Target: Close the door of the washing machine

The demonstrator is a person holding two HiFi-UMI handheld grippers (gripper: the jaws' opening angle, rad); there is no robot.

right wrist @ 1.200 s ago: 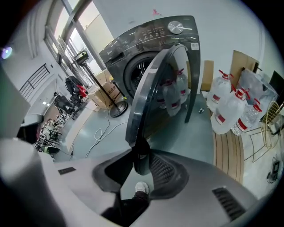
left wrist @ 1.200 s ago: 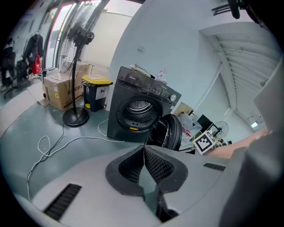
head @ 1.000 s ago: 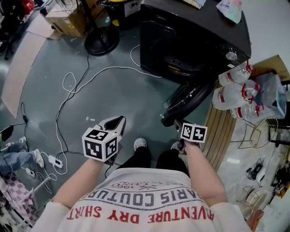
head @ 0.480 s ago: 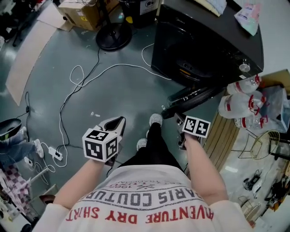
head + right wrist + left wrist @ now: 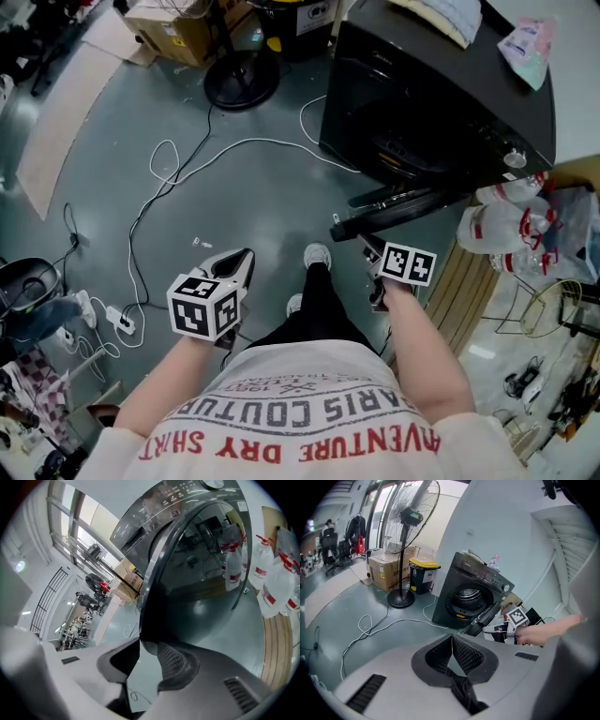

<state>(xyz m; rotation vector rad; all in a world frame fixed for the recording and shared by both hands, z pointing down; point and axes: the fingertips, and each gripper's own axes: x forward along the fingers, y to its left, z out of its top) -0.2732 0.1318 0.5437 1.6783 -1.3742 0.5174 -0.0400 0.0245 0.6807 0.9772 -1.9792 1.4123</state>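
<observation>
Right gripper (image 5: 367, 253), on my head camera, bites the free edge of the washing machine's (image 5: 441, 84) open door (image 5: 412, 204). The left gripper (image 5: 246, 255) hangs well apart from it over the floor. Translucent water jugs (image 5: 502, 225) stand beside the machine.

Left gripper view: jaws pressed together with nothing between them, drum (image 5: 468, 597) showing ribbed steel, yellow-lidded bin (image 5: 423, 576) closed.

Right gripper view: I see the door's dark rim pinched between both pads, its glass bulging above.
</observation>
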